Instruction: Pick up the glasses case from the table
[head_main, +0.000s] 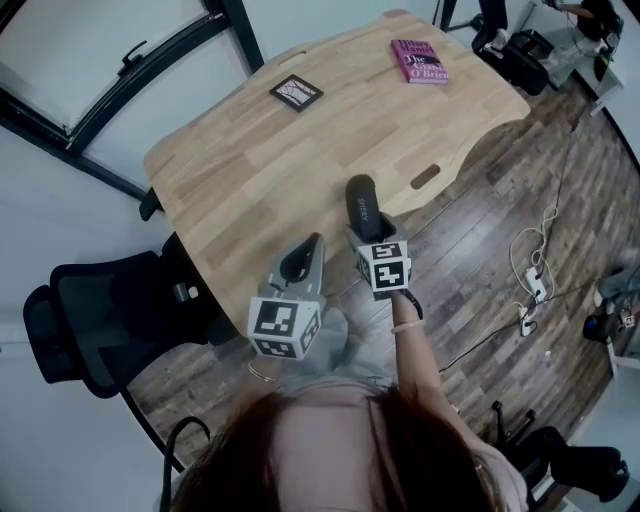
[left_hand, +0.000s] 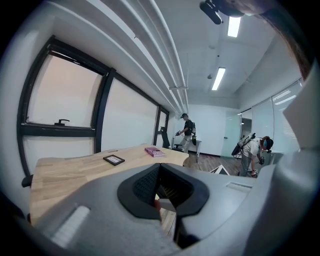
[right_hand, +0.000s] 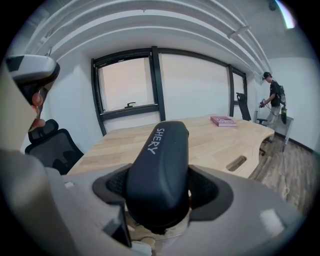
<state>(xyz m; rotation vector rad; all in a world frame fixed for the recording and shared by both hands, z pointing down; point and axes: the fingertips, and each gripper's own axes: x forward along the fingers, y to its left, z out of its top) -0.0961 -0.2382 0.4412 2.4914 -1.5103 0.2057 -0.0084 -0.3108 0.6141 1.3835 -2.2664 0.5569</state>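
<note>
Clamping the dark oblong hard-shell glasses case (right_hand: 157, 165), the right gripper (right_hand: 160, 189) holds it, seemingly lifted clear, by the pale wooden table's (head_main: 250, 170) five o'clock edge. The pickup looks essentially done. The left gripper (left_hand: 160, 187) is closed and empty.

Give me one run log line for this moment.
right gripper: shut on black hard-shell glasses case, held over light wooden table | left gripper: shut, empty
</note>
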